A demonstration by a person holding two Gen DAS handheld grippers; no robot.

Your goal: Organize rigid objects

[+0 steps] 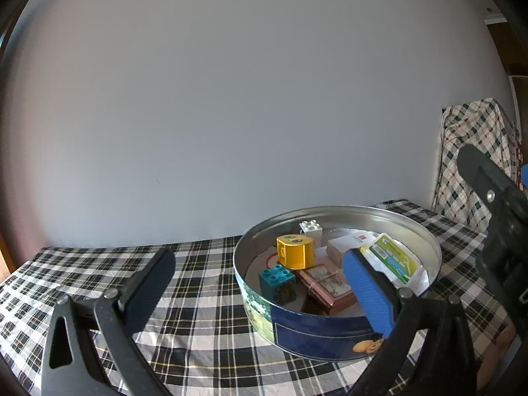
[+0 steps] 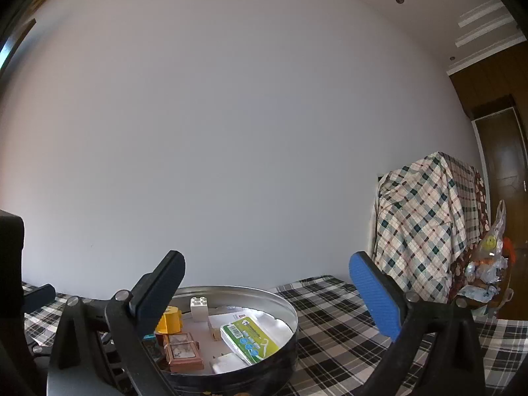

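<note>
A round metal tin [image 1: 330, 209] with a blue printed wall stands on the checked tablecloth. Inside lie a yellow cup-shaped block [image 1: 295, 252], a teal brick [image 1: 276, 280], a white brick [image 1: 311, 229], a brown framed box [image 1: 330, 288], a white box [image 1: 346, 247] and a green-white floss pack [image 1: 392, 257]. My left gripper [image 1: 259, 257] is open and wide, its blue finger in front of the tin's near rim and holding nothing. My right gripper [image 2: 267, 259] is open and empty, level above the tin [image 2: 290, 316], with the floss pack [image 2: 249, 340] lying below its jaws.
The checked tablecloth [image 1: 198, 313] runs back to a plain white wall. A plaid cloth [image 2: 422, 231] hangs over something tall at the right, with a plastic bag [image 2: 488, 264] beside it. The right gripper's black body [image 1: 501, 231] shows at the right edge of the left wrist view.
</note>
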